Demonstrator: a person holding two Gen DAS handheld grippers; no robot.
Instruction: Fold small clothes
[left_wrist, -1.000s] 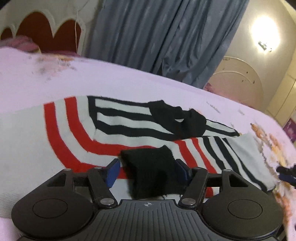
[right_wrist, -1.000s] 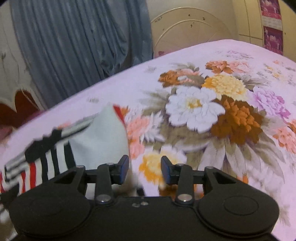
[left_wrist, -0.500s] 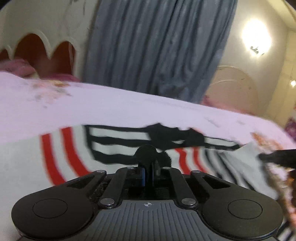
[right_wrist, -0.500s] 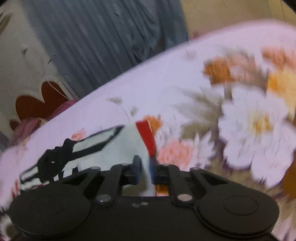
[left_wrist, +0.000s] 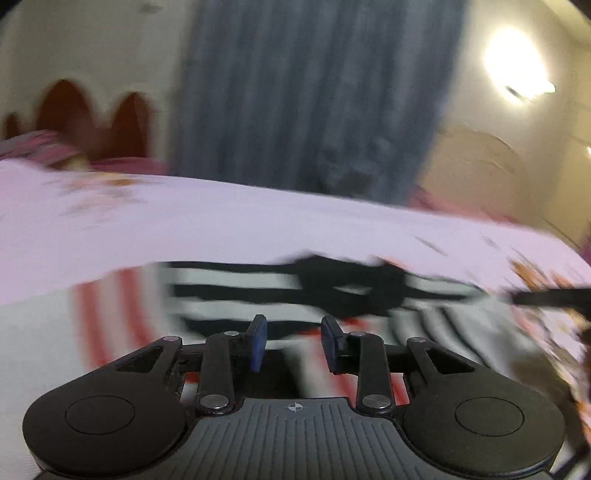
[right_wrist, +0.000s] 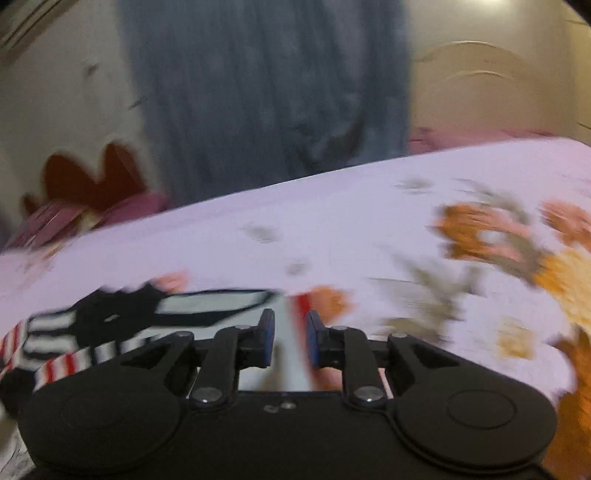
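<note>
Releasing striped garment on the bed; both claws' jaws opening.
Left wrist: left claw was parted, nothing pinched; cloth lay flat just ahead, black-white and red-white stripes, blurred. Right wrist: right claw was slightly parted over the garment's red-edged corner, no grip seen. Risk: a pad snagging knit would drag the fold open.

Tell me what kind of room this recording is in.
Most likely a bedroom: a floral bedspread covers a bed with a scalloped headboard, and a grey curtain hangs behind it.
</note>
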